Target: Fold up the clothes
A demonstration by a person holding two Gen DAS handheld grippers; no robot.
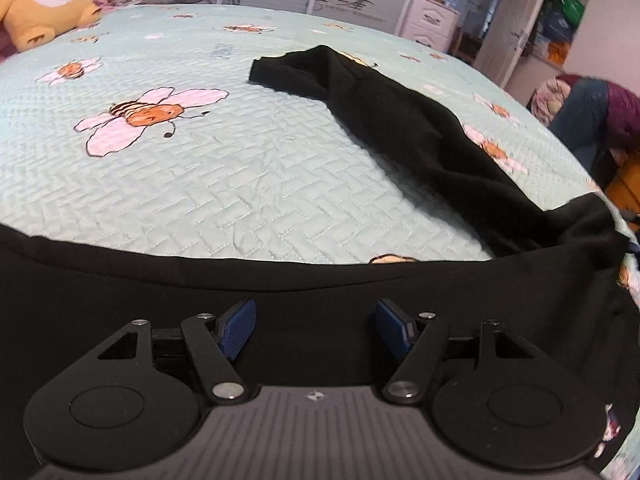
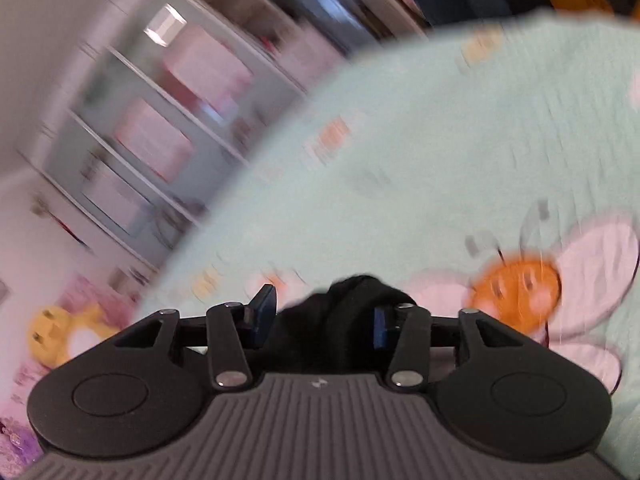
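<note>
Hovering left gripper (image 1: 316, 330) agape over black garment (image 1: 420, 132) — right gripper (image 2: 320, 322) bunching cloth.

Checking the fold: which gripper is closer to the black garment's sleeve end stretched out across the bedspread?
Hard to tell. The left gripper hovers open over the black garment, its sleeve end far ahead. The right gripper has black fabric bunched between its pads.

Black hand-held gripper (image 1: 316, 326), blue ribbed pads (image 1: 239, 330)
</note>
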